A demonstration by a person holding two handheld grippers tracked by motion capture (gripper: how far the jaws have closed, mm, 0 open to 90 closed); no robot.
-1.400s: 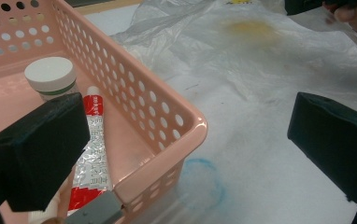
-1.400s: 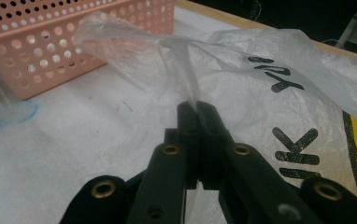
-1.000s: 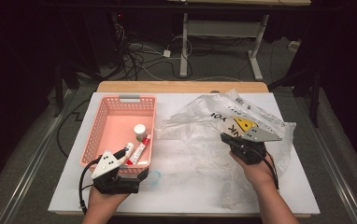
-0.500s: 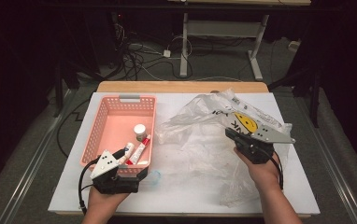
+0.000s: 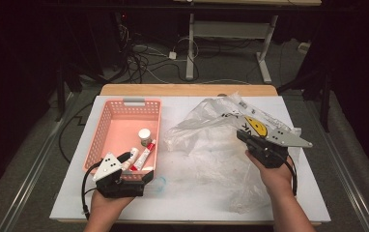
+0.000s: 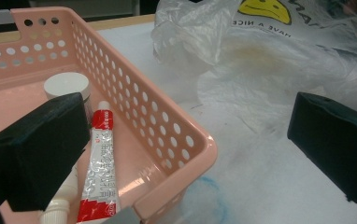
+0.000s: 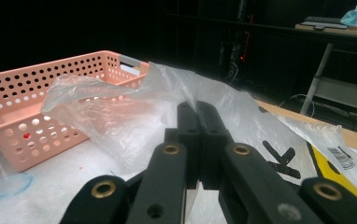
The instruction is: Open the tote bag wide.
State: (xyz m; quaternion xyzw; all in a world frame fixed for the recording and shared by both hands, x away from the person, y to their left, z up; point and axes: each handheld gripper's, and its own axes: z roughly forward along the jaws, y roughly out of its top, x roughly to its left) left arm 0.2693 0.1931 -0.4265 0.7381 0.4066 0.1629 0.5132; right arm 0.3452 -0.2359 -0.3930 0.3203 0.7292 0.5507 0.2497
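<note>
Right jaws pinched shut on the bag (image 5: 211, 130); left jaws wide open, empty, straddling the basket's (image 5: 106, 126) near corner.
Bag: clear, crumpled, yellow smiley, spread over the white worktop (image 5: 187, 198); dark room behind.

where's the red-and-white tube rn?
In the high view the red-and-white tube lies flat inside the pink basket at its near end, just below the white-capped jar and just ahead of the left tongs.

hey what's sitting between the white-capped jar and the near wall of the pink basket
In the high view, a red-and-white tube and a white tube lie between the jar and the near wall of the basket; the left gripper view shows them too.
</note>
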